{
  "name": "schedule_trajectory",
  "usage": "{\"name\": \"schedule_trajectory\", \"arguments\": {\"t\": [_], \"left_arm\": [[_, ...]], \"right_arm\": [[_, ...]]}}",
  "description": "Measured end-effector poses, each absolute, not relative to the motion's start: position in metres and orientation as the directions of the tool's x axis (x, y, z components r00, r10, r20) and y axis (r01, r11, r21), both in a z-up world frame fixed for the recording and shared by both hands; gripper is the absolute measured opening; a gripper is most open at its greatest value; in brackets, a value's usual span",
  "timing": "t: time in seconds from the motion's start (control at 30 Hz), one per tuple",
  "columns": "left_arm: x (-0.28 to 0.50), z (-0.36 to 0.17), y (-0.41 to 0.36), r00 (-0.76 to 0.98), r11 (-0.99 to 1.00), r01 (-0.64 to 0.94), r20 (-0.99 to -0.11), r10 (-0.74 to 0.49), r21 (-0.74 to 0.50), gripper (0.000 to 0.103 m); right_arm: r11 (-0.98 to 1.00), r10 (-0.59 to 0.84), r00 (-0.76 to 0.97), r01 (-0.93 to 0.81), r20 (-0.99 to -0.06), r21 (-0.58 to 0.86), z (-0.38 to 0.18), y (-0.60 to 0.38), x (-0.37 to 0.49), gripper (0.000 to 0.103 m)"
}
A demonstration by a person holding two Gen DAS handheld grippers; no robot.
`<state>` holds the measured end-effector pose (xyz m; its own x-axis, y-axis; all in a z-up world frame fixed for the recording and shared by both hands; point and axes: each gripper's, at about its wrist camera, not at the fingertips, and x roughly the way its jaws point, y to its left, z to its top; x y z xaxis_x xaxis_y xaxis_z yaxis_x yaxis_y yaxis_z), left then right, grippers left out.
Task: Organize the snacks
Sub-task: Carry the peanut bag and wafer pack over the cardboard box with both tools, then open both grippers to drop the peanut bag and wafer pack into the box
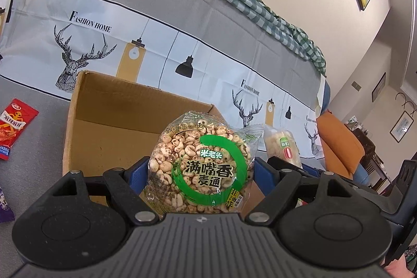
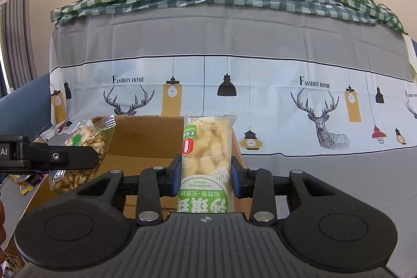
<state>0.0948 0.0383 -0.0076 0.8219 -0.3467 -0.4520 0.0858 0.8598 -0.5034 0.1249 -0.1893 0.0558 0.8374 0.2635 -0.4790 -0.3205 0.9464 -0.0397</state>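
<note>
Blue pads of the left gripper (image 1: 202, 173) clamp a round puffed-grain pack (image 1: 200, 166); the right gripper (image 2: 206, 173) clenches a long pale snack bar (image 2: 207, 147), both low centre of frame. Behind them the cardboard box (image 1: 109, 121) looks empty, and a red packet (image 1: 14, 127) lies outside at left edge, so sorting seems barely begun.

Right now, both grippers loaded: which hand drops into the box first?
Left, probably. Its round puffed-grain pack hangs right over the cardboard box opening; the right gripper holds its pastry pack nearer the box's right edge.
</note>
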Motion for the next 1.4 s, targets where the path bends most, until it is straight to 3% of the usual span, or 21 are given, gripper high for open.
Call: {"name": "schedule_trajectory", "arguments": {"t": [0.83, 0.9, 0.93, 1.0, 1.17, 1.4], "left_arm": [[0.094, -0.006, 0.038, 0.820, 0.856, 0.106, -0.442, -0.363, -0.506, 0.085], [0.094, -0.005, 0.035, 0.809, 0.844, 0.139, -0.433, -0.399, -0.518, 0.091], [0.093, -0.005, 0.033, 0.809, 0.844, 0.149, -0.427, -0.404, -0.516, 0.096], [0.091, -0.003, 0.030, 0.820, 0.858, 0.152, -0.421, -0.387, -0.491, 0.098], [0.092, -0.005, 0.039, 0.849, 0.891, 0.034, -0.457, -0.265, -0.454, 0.098], [0.100, -0.014, 0.046, 0.812, 0.949, -0.162, -0.583, -0.027, -0.271, 0.098]], "right_arm": [[0.949, 0.256, 0.838, -0.314, -0.482, -0.041, 0.054, -0.184, 0.124, 0.038], [0.948, 0.256, 0.836, -0.315, -0.485, -0.044, 0.054, -0.184, 0.125, 0.039], [0.950, 0.248, 0.838, -0.309, -0.487, -0.049, 0.054, -0.184, 0.126, 0.041], [0.956, 0.220, 0.845, -0.287, -0.488, -0.065, 0.054, -0.183, 0.127, 0.062], [0.974, 0.131, 0.848, -0.207, -0.513, -0.095, 0.050, -0.187, 0.134, 0.075], [0.990, -0.051, 0.780, -0.044, -0.624, -0.136, 0.030, -0.205, 0.157, 0.076]]}}
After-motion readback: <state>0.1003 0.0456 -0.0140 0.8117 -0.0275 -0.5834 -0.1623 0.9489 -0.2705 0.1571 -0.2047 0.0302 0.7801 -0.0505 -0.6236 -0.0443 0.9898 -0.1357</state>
